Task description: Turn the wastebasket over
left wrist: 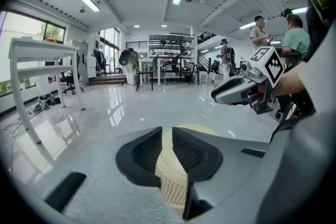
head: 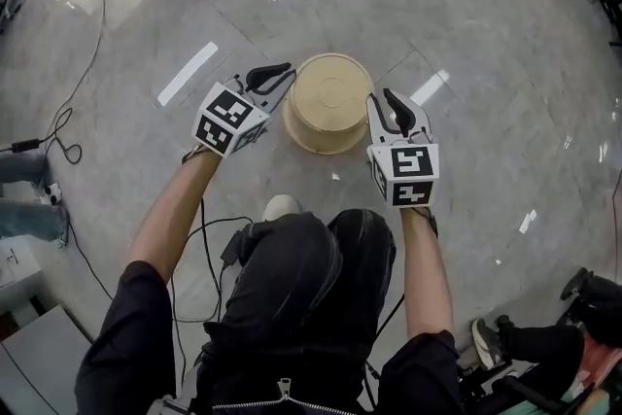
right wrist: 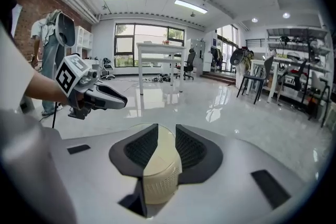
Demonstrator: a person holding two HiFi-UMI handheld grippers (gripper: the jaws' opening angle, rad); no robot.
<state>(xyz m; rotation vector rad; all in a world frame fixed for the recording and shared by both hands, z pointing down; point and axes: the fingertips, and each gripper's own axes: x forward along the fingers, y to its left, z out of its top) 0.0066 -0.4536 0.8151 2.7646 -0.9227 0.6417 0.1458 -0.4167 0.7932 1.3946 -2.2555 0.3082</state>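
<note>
The wastebasket [head: 328, 107] stands upside down on the shiny floor [head: 486, 53], its solid base facing up and its mesh wall showing in both gripper views. The left gripper [head: 277, 75] sits just beside its left edge, fingers only a narrow slit apart. The right gripper [head: 397, 104] sits just beside its right edge, fingers wider apart. Neither pair of fingers clamps the basket.

In the left gripper view the left tool [left wrist: 167, 134] covers most of the wastebasket [left wrist: 176, 189]; only a thin strip shows. The right tool [right wrist: 167, 129] does the same in the right gripper view. At the lower right of the head view, a shoe [head: 485, 337] and leg run off the edge.
</note>
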